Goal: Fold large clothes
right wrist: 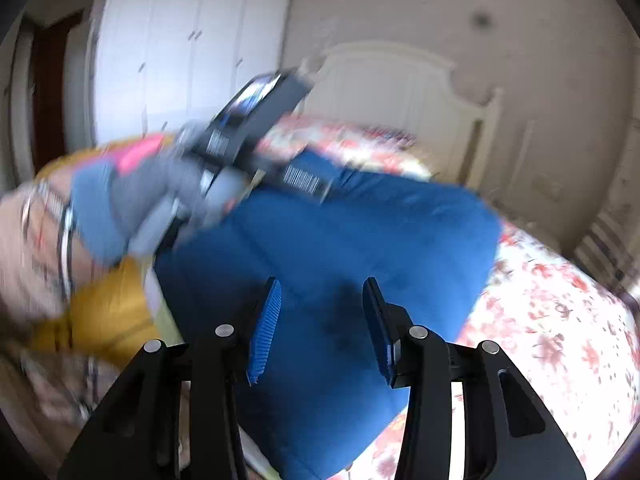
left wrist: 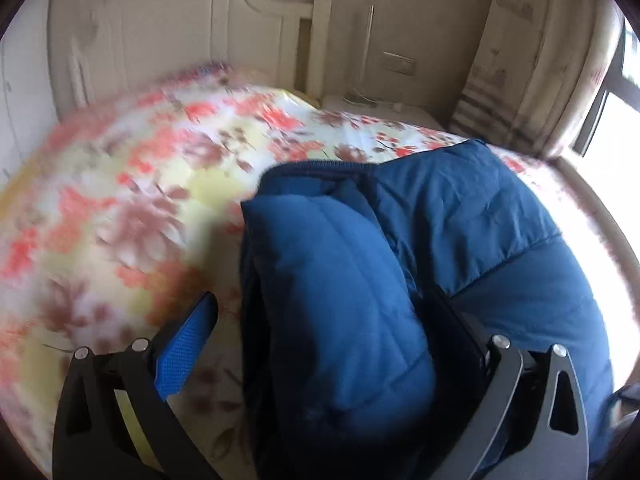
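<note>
A padded blue jacket [left wrist: 400,260] lies folded in a bundle on a bed with a floral sheet [left wrist: 140,184]. My left gripper [left wrist: 324,344] is open wide; a thick fold of the jacket fills the space between its fingers, and the right finger is partly hidden by cloth. In the right wrist view the jacket [right wrist: 340,240] spreads below my right gripper [right wrist: 320,320], which is open and empty just above it. The left gripper's body [right wrist: 256,120], held by a gloved hand [right wrist: 120,208], crosses the jacket's far edge, blurred.
A white headboard [left wrist: 224,32] stands at the bed's far end, with a curtain [left wrist: 540,60] and window to the right. A white wardrobe [right wrist: 184,48] stands behind. Yellow cloth [right wrist: 104,312] lies at the left by the jacket.
</note>
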A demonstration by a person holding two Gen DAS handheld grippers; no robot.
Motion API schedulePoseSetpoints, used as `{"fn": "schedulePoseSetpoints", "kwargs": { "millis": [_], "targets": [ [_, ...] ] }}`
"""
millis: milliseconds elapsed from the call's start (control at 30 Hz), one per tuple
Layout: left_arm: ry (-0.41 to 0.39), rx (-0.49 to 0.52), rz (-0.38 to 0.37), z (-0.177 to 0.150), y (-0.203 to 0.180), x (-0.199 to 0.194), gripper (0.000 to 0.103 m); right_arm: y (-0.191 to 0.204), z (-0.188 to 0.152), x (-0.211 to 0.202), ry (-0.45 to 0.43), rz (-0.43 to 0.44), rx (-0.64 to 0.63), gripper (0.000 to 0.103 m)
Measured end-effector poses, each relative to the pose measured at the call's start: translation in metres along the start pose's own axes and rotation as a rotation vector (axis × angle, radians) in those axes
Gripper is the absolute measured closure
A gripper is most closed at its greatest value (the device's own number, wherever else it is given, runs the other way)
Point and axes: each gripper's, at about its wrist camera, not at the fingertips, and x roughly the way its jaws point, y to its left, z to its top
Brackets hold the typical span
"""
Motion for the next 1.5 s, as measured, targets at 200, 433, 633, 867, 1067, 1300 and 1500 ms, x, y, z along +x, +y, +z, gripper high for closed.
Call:
{"fn": "schedulePoseSetpoints", "kwargs": {
  "millis": [200,433,633,867,1067,1300,1500],
  "targets": [
    [-0.037,0.028,0.054,-0.002,-0.005,-0.008,0.002,-0.002,-0.014,0.021,0.109,0.05,0.013,0.045],
    [-0.051,0.066,0.112,-0.006,-0.008,-0.022,0.002,-0.028,-0.006,0.009,0.091,0.064,0.123,0.04],
    [-0.055,0.055,0.103,-0.015,0.0,-0.036,0.002,-0.076,-0.021,0.005,0.085,0.074,0.345,0.031],
    [-0.02,-0.088,-0.068,-0.04,0.027,-0.059,0.002,-0.102,-0.034,0.027,0.136,0.228,0.538,0.011],
    [0.112,-0.324,-0.397,-0.088,0.075,-0.047,0.002,-0.109,-0.05,0.057,0.206,0.339,0.687,0.004],
    [0.164,-0.36,-0.571,-0.086,0.064,-0.031,0.011,-0.119,-0.055,0.082,0.222,0.388,0.763,0.004],
    [0.13,-0.394,-0.652,-0.084,0.056,-0.037,0.047,-0.115,-0.052,0.063,0.134,0.323,0.667,0.028]
  ]
}}
